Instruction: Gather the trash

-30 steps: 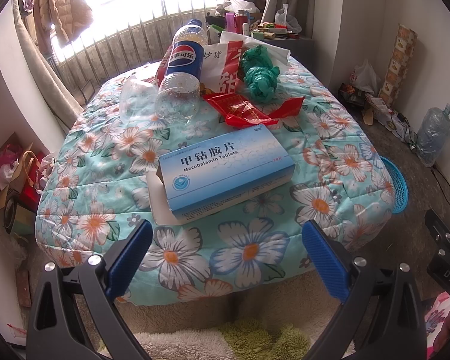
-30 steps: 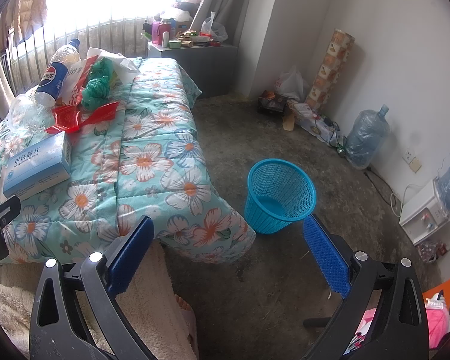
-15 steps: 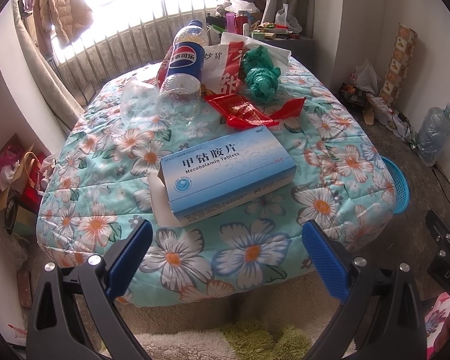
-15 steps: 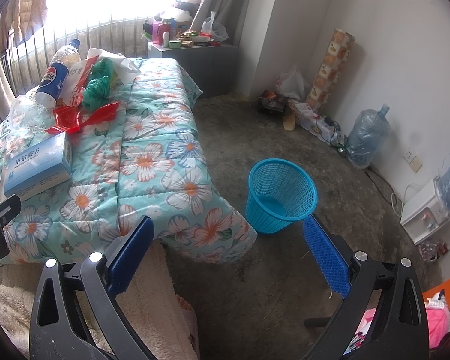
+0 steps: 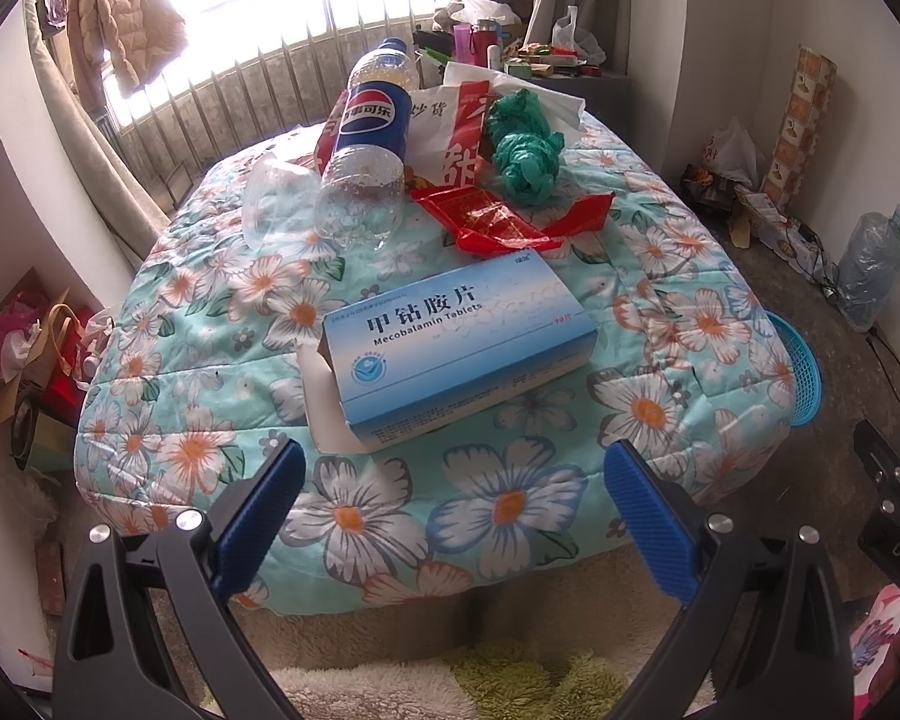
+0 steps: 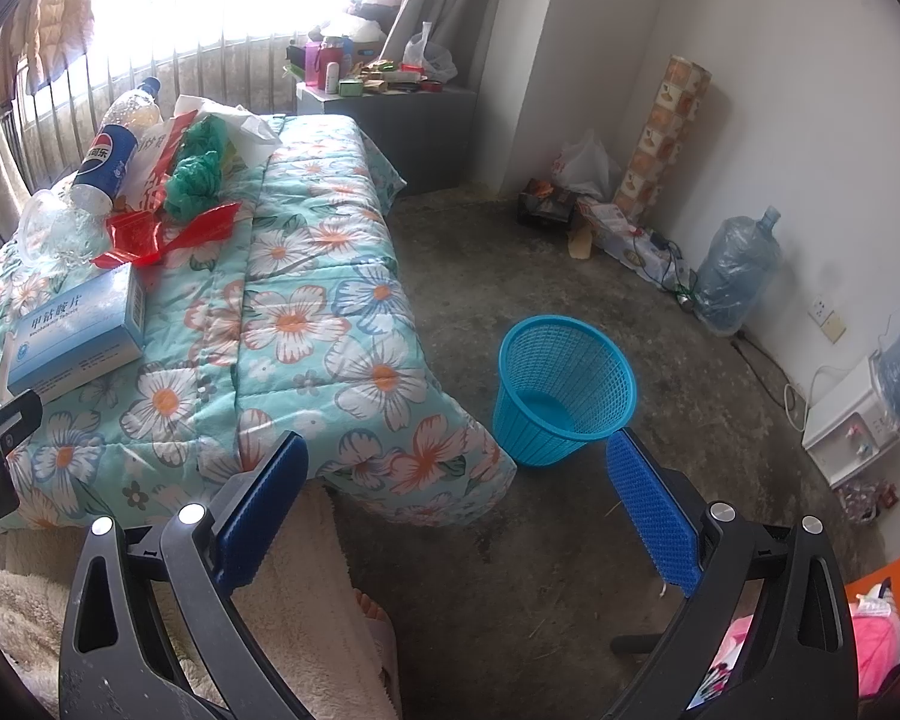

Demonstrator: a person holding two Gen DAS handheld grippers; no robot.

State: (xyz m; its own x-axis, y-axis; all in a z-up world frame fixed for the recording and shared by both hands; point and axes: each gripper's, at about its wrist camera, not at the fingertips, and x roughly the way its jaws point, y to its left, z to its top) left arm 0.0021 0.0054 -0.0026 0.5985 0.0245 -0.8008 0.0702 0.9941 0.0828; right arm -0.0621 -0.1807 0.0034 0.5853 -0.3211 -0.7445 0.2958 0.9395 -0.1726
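A light blue tablet box (image 5: pixel 456 348) lies on the floral quilt (image 5: pixel 510 498), just beyond my open, empty left gripper (image 5: pixel 453 474). Behind it lie a red wrapper (image 5: pixel 498 219), a Pepsi bottle (image 5: pixel 366 144), a crushed clear plastic cup (image 5: pixel 270 195), a green plastic bag (image 5: pixel 525 147) and a white and red snack bag (image 5: pixel 450 114). My right gripper (image 6: pixel 456 462) is open and empty, held over the floor at the quilt's corner. A blue mesh basket (image 6: pixel 561 387) stands on the floor ahead of it. The box (image 6: pixel 75 327) also shows in the right wrist view.
A fluffy rug (image 6: pixel 306 618) lies below the quilt's near edge. A grey cabinet (image 6: pixel 402 120) with clutter stands at the back. Water jugs (image 6: pixel 732 267), bags and a dispenser (image 6: pixel 852 420) line the right wall. Bags (image 5: pixel 24 354) sit on the floor at the left.
My left gripper has moved slightly nearer the box. The right gripper has barely moved.
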